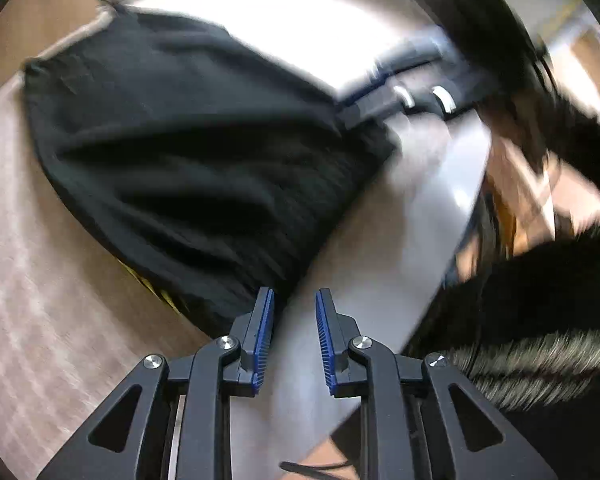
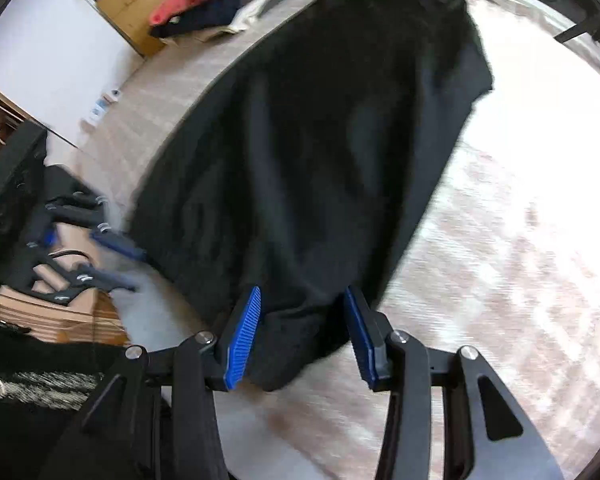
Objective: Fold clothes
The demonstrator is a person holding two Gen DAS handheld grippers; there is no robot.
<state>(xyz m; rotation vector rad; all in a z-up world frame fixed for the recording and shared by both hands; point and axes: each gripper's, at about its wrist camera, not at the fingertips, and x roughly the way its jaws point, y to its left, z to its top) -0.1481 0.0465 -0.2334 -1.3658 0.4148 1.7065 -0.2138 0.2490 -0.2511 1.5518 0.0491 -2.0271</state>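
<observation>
Black garment [image 2: 300, 152]: soft, limp, light; spread on worktop [image 2: 500, 240]. Near corner is straddled by parted right tongs [image 2: 302, 336]; left tongs [image 1: 295, 340] parted, empty, at its edge.

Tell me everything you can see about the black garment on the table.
The black garment is a dark, soft knit-looking cloth, lying spread and mostly flat on the pale table, with gentle wrinkles. In the left wrist view a bit of yellow shows under its near edge. Its near end lies between the open blue pads of the right hand-held gripper, not pinched. The left hand-held gripper is open beside its edge; contact is unclear. Motion blur hides finer details.
</observation>
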